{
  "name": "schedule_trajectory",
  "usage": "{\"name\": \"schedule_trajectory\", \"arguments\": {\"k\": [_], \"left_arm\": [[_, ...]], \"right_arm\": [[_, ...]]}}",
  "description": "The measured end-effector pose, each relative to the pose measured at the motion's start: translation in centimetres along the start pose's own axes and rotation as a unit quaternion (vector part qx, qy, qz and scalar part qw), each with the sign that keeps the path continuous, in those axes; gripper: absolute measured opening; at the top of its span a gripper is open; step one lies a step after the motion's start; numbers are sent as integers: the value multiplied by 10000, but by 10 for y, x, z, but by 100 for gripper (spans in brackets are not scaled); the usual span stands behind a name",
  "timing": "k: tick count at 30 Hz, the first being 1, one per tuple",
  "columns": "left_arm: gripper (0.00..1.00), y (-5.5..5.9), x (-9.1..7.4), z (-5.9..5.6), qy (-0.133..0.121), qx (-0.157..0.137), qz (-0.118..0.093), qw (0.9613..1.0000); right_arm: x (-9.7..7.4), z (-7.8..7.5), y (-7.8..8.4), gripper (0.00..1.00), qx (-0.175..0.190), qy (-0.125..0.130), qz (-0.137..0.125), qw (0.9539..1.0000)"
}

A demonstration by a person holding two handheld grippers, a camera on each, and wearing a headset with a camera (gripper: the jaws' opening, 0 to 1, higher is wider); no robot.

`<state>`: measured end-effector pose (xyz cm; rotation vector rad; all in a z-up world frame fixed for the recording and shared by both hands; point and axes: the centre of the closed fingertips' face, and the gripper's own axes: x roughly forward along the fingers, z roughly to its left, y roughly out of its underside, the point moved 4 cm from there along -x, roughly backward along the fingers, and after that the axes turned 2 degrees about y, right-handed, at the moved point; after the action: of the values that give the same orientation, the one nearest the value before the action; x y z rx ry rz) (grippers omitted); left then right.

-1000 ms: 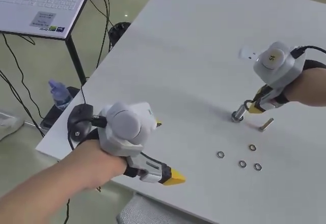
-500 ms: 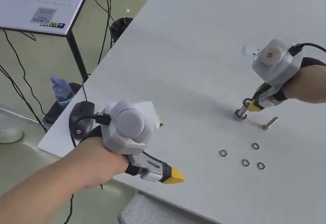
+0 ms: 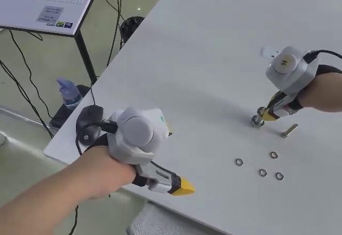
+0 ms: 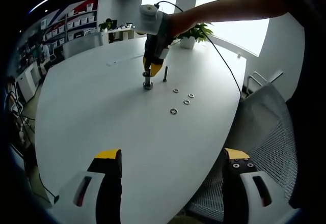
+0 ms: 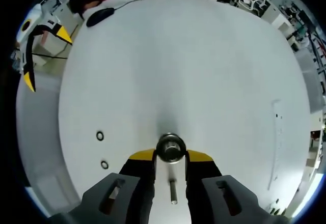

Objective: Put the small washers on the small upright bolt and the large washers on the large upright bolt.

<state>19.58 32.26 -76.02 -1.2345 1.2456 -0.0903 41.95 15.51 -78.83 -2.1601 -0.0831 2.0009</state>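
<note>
My left gripper (image 4: 172,158) hangs wide open at the table's (image 3: 203,59) near edge. Beyond it, four small washers (image 3: 262,172) lie flat, and the small bolt (image 3: 289,131) lies on its side. My right gripper (image 5: 170,155) pinches a large washer (image 5: 170,139) atop the large bolt (image 3: 258,121), which stands with its shaft vertical.

A thick large bolt (image 3: 257,120) is stood upright on the white table (image 3: 203,59). A thin small bolt (image 3: 289,131) is seen just beside it. Four small washers (image 3: 262,172), shiny little rings, are laid flat near both bolts, spread a little apart.
</note>
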Motion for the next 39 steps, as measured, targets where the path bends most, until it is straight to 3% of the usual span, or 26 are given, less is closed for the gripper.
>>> {"name": "schedule_trajectory", "arguments": {"k": [17, 39], "left_arm": [[80, -4, -1, 0, 16, -25, -18, 10000], [79, -2, -2, -4, -13, -103, -28, 9999]], "right_arm": [[21, 5, 0, 22, 33, -3, 101, 9999], [28, 3, 3, 23, -13, -6, 110, 9999]]}}
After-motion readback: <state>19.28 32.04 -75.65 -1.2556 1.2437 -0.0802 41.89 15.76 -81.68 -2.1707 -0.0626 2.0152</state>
